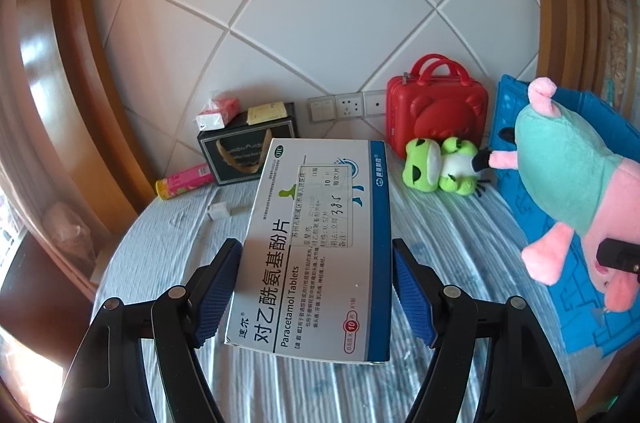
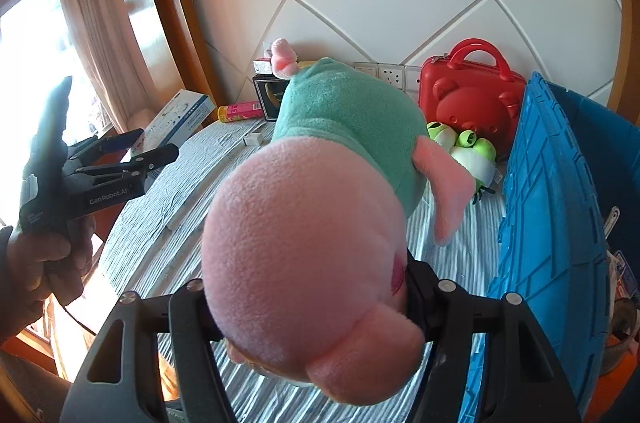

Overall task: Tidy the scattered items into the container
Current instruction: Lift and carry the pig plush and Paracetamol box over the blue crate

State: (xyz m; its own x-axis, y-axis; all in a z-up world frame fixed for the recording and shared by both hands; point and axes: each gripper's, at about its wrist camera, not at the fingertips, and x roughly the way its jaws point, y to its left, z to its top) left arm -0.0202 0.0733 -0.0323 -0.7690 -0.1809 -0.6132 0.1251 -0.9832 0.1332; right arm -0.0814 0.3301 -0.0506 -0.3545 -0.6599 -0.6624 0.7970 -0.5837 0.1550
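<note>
- L gripper: jaws clamped on the Paracetamol box, blue pads pressed on both long edges. Box lifted off the surface, printed face up, tilted away from cam.
- R gripper: jaws closed on the pink pig plush, gripping at the head; head fills the near field, teal-shirted body extends away. Pads themselves hidden behind plush.
- From L wrist view the pig plush hangs in air at right, in front of the blue crate.
- Blue crate = container, at R side of surface; wall ribbed. Some items inside at far right in R view, too cut off to ID.
- Surface: round, w/ blue-white striped cloth.
- Green frog plush lies on the cloth, just beside the crate wall, in front of the red bear case.
- Red case stands upright vs. the quilted wall, handle up.
- Black gift box at back left, small red-white pack on top of it.
- Pink-yellow tube lying on its side next to black box.
- Small white item on cloth near tube; cannot ID.
- R view: L gripper w/ box seen at left, held by a hand.
</note>
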